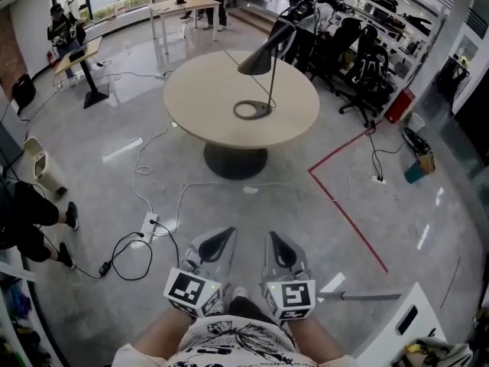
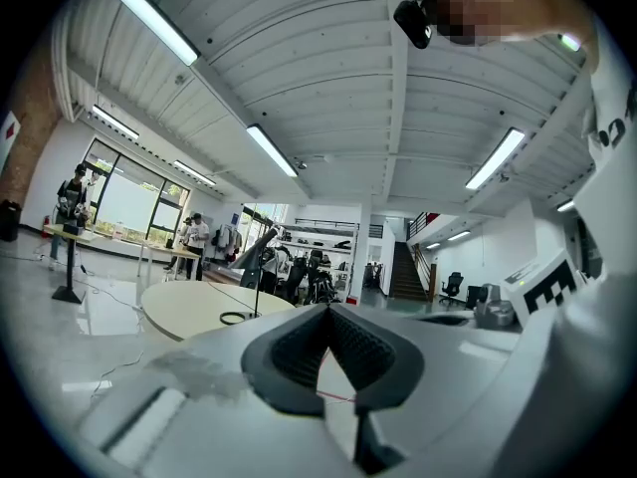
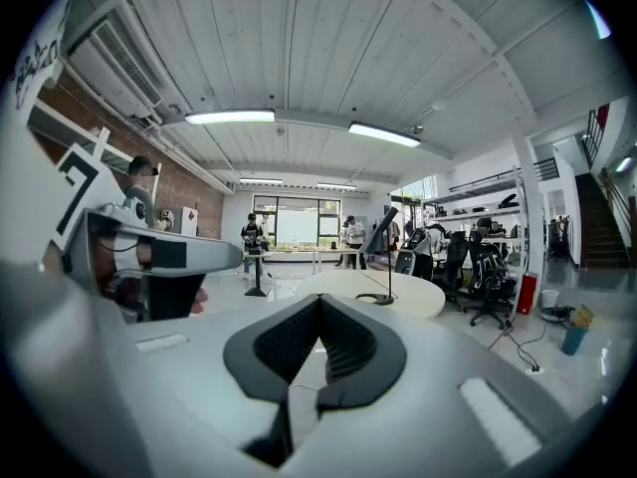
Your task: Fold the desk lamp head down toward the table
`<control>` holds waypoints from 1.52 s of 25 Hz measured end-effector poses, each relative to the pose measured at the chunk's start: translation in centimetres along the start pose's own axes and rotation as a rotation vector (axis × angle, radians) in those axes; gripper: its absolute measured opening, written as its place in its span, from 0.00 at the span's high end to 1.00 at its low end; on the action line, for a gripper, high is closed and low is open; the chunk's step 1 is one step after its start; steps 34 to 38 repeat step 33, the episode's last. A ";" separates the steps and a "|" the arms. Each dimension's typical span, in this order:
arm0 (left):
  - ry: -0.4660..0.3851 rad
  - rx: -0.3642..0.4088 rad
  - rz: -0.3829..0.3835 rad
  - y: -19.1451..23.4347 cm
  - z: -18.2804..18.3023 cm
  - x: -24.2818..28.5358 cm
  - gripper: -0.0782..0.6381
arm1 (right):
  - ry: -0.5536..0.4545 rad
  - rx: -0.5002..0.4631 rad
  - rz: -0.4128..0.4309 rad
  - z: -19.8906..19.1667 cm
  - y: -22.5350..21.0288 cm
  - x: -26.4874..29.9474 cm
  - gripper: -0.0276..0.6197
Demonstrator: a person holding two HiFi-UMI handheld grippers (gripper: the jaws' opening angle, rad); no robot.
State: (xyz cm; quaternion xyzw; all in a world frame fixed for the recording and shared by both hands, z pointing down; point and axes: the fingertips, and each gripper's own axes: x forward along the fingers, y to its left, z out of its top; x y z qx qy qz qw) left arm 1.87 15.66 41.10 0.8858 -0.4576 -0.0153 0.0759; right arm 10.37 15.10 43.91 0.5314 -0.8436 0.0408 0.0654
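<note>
Containers first: out on the right of the floor point(image 1: 114, 113) sits a blue bin point(image 1: 415, 173) with something brownish poking out of the top, and I can't make out what. Far left, a pale bin point(image 1: 35, 157) stands open-topped, its contents out of sight.

Down at the bottom of the head view, the left hand-held gripper point(image 1: 223, 237) and right hand-held gripper point(image 1: 276, 240) sit side by side, close in against the person's printed white shirt point(image 1: 229, 341), both pointing forward. Each gripper view shows the same thing: jaws pressed together at the tips, nothing between them.

Both are well apart from the desk lamp point(image 1: 269, 75), which stands on the far side of the round beige worktop point(image 1: 206, 105). Its ring base point(image 1: 250, 110) lies flat on the surface, the thin stem rises from it, and the dark cone head point(image 1: 260, 61) is raised high, tilted, with its opening facing down.

The worktop sits on a dark pedestal. Around it is polished grey floor, with cables point(image 1: 141, 178) trailing to a power strip point(image 1: 149, 224) and a red tape line point(image 1: 348, 216) angling across on the right. Black office chairs point(image 1: 367, 79) crowd in beyond the worktop, and people point(image 1: 61, 29) stand at far desks by the windows.
</note>
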 end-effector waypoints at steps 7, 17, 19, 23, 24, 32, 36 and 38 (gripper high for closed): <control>-0.015 0.001 -0.021 0.0 0.8 -2.3 0.88 | -0.004 -0.026 0.004 0.3 3.0 -1.1 0.95; -0.037 0.000 -0.042 0.3 1.6 -3.8 0.88 | -0.013 -0.050 0.005 1.4 4.7 -1.0 0.95; -0.040 0.001 -0.044 0.2 1.5 -4.0 0.88 | -0.014 -0.047 0.000 1.3 4.7 -1.1 0.95; -0.061 0.002 -0.035 0.6 2.0 -4.9 0.88 | -0.016 -0.041 -0.011 1.2 5.2 -1.2 0.95; -0.067 0.003 -0.033 0.8 2.3 -5.1 0.88 | -0.019 -0.044 -0.013 1.4 5.4 -1.2 0.95; -0.086 0.005 -0.027 0.9 3.2 -4.8 0.88 | -0.027 -0.057 0.000 2.2 5.2 -0.9 0.95; -0.086 0.005 -0.027 0.9 3.3 -4.7 0.88 | -0.027 -0.059 0.002 2.2 5.2 -0.9 0.95; -0.086 0.005 -0.027 0.9 3.3 -4.7 0.88 | -0.027 -0.059 0.002 2.2 5.2 -0.9 0.95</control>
